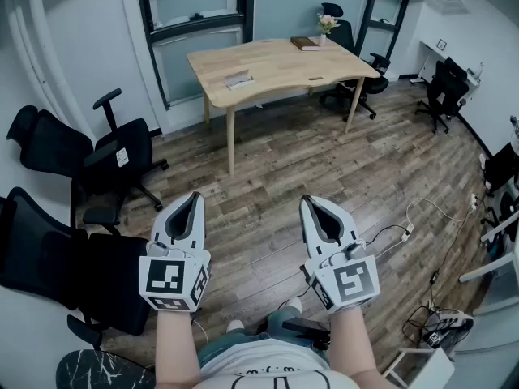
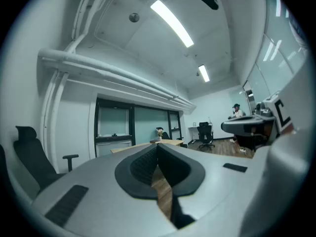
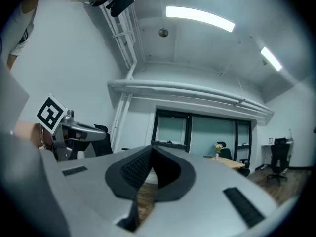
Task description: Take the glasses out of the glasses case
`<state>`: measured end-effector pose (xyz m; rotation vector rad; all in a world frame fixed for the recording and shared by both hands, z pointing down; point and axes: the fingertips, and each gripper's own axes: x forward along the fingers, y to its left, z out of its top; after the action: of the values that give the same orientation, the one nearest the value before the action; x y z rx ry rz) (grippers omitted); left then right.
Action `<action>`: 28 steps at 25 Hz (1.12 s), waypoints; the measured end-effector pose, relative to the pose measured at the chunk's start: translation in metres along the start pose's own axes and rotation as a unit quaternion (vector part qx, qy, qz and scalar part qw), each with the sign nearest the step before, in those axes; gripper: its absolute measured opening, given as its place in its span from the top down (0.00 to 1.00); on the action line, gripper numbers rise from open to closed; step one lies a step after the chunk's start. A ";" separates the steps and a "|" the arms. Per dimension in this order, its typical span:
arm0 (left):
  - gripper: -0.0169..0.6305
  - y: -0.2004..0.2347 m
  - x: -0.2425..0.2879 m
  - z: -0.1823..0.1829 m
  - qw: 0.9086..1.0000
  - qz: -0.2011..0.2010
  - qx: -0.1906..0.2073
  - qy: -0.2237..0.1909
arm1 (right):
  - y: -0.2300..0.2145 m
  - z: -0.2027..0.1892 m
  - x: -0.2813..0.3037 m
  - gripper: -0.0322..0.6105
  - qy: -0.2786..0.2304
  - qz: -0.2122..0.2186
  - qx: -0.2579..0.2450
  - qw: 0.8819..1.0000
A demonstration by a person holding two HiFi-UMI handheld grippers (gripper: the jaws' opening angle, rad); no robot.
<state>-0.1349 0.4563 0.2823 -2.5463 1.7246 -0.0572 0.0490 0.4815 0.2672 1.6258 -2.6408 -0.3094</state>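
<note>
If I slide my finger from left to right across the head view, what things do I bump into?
Black office chair at the left edge → left gripper → right gripper → black office chair by the right wall.

Holding left gripper (image 1: 195,194) and right gripper (image 1: 308,199) out ahead, side by side and apart from each other, both pointing level and forward. Pressing the jaws of each together at the tips, gripping nothing between them. Carrying left marker cube (image 1: 173,282) and right marker cube (image 1: 350,282) at the rear ends, printed faces turned up toward the head. Extending left forearm (image 1: 177,348) and right forearm (image 1: 361,351) bare and roughly parallel, wrists in line with the grippers.
</note>
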 end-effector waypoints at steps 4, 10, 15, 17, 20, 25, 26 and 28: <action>0.95 -0.013 0.030 0.008 0.999 0.012 -0.042 -0.030 | -0.036 -0.008 0.008 0.94 -0.002 0.013 -0.002 1.000; 0.95 -0.043 0.073 0.017 0.996 0.040 -0.051 -0.058 | -0.097 -0.014 0.020 0.94 -0.023 0.053 0.017 0.998; 0.95 -0.069 0.107 0.014 0.995 0.059 -0.055 -0.059 | -0.141 -0.031 0.033 0.94 -0.018 0.078 0.020 0.997; 0.95 -0.073 0.122 0.011 0.995 0.067 -0.047 -0.052 | -0.152 -0.037 0.043 0.94 -0.017 0.083 0.025 0.996; 0.95 -0.072 0.147 0.005 0.995 0.074 -0.038 -0.046 | -0.164 -0.047 0.060 0.94 -0.015 0.092 0.026 0.995; 0.95 -0.060 0.200 -0.005 0.997 0.062 -0.022 -0.035 | -0.182 -0.064 0.105 0.94 -0.009 0.103 0.034 0.994; 0.95 -0.055 0.212 -0.007 0.998 0.058 -0.019 -0.033 | -0.185 -0.067 0.117 0.94 -0.008 0.104 0.035 0.994; 0.95 -0.039 0.239 -0.013 0.998 0.051 -0.017 -0.029 | -0.192 -0.073 0.146 0.94 -0.006 0.102 0.036 0.994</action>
<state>-0.0108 0.2487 0.2971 -2.4522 1.8448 0.0516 0.1613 0.2568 0.2921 1.3577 -2.8278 -0.2199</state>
